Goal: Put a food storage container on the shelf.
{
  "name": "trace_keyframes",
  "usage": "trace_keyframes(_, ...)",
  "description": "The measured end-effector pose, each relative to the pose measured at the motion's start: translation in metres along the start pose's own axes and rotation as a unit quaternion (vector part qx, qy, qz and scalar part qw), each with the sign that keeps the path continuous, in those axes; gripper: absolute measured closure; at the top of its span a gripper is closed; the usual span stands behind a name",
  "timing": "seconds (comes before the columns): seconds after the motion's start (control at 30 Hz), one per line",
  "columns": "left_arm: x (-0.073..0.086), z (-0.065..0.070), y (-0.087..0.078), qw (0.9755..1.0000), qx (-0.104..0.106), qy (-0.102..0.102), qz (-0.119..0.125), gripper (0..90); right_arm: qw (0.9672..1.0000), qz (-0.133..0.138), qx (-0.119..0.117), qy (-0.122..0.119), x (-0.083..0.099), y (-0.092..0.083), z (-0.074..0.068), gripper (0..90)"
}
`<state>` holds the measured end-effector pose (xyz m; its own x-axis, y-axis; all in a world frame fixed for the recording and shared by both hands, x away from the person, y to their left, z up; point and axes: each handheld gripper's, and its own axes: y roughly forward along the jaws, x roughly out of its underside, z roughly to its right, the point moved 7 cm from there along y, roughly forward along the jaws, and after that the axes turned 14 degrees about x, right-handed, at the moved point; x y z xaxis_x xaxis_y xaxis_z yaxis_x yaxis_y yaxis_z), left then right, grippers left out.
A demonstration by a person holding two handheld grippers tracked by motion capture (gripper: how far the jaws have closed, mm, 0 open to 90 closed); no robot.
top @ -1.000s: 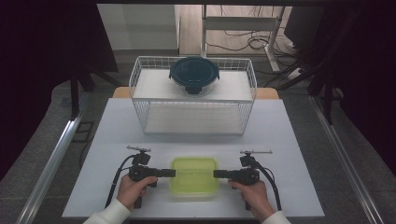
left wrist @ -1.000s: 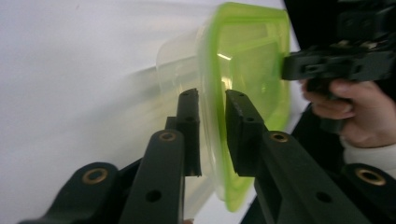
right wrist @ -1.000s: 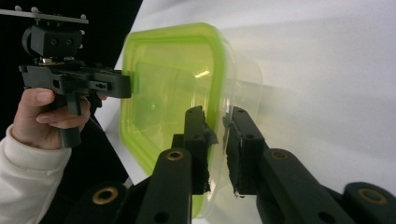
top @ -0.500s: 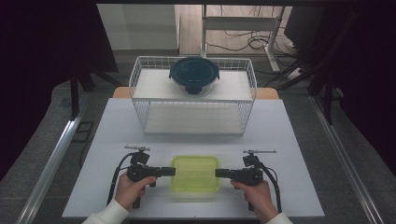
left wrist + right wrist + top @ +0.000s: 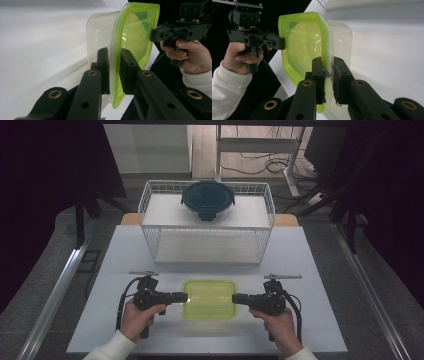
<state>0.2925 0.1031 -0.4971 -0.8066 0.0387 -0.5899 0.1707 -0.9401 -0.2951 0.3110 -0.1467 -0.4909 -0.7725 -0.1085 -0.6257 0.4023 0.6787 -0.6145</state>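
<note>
Container: a clear rectangular container (image 5: pixel 209 299) with a yellow-green lid (image 5: pixel 136 35), held level between the two grippers over the near middle of the white table (image 5: pixel 125 265), well short of its far edge.
Left gripper: the left gripper (image 5: pixel 181 297) comes in from the container's left end; in the left gripper view its jaws are clamped on the lid's rim, one pad on the clear body side, the other on the green lid side.
Right gripper: the right gripper (image 5: pixel 239 298) comes in from the right end; in the right gripper view its jaws pinch the rim the same way, green lid on one side, clear wall on the other.
Hands: the left hand (image 5: pixel 137 317) and the right hand (image 5: pixel 278 322), both in white sleeves, grip the handles near the table's near edge.
Wire basket: a white wire basket (image 5: pixel 150 215) stands along the far edge, well apart from the container.
Round bowl: a glass bowl with a dark blue lid (image 5: pixel 207 200) sits on the basket's upper shelf, near the middle.
</note>
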Motion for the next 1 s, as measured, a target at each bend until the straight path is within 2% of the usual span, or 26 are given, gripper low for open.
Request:
trace_keyframes(0.23, -0.018, 0.006, -0.008, 0.9998, 0.004, 0.014, 0.01, 80.4, 0.9997, 0.016, -0.003, -0.017, -0.022, -0.007, -0.01, 79.8)
trace_keyframes(0.33, -0.036, 0.015, -0.014, 0.9996, 0.005, 0.028, 0.01, 80.4, 0.9994, 0.025, -0.004, -0.024, -0.035, -0.012, -0.014, 79.8)
trace_keyframes(0.37, -0.036, 0.015, -0.014, 0.9996, 0.005, 0.028, 0.01, 80.4, 0.9994, 0.025, -0.004, -0.024, -0.035, -0.012, -0.014, 79.8)
trace_keyframes(0.43, -0.051, 0.022, -0.019, 0.9992, 0.002, 0.039, 0.013, 80.5, 0.9989, 0.034, -0.004, -0.033, -0.049, -0.018, -0.019, 79.8)
trace_keyframes(0.5, -0.056, 0.025, -0.02, 0.999, 0.002, 0.041, 0.016, 80.5, 0.9986, 0.039, -0.004, -0.036, -0.055, -0.02, -0.021, 79.8)
trace_keyframes(0.53, -0.066, 0.031, -0.024, 0.9986, 0.002, 0.048, 0.022, 80.4, 0.9981, 0.047, -0.005, -0.041, -0.066, -0.024, -0.025, 79.8)
trace_keyframes(0.57, -0.066, 0.031, -0.024, 0.9986, 0.002, 0.048, 0.022, 80.4, 0.9981, 0.047, -0.005, -0.041, -0.066, -0.024, -0.025, 79.8)
trace_keyframes(0.6, -0.077, 0.038, -0.029, 0.9981, -0.001, 0.056, 0.027, 80.4, 0.9975, 0.053, -0.005, -0.047, -0.078, -0.028, -0.029, 79.8)
trace_keyframes(0.8, -0.109, 0.059, -0.044, 0.9958, -0.001, 0.082, 0.04, 80.5, 0.9947, 0.075, -0.003, -0.071, -0.113, -0.046, -0.048, 79.8)
trace_keyframes(1.0, -0.141, 0.072, -0.054, 0.9934, -0.001, 0.102, 0.052, 80.8, 0.9925, 0.089, -0.001, -0.083, -0.147, -0.059, -0.062, 79.8)
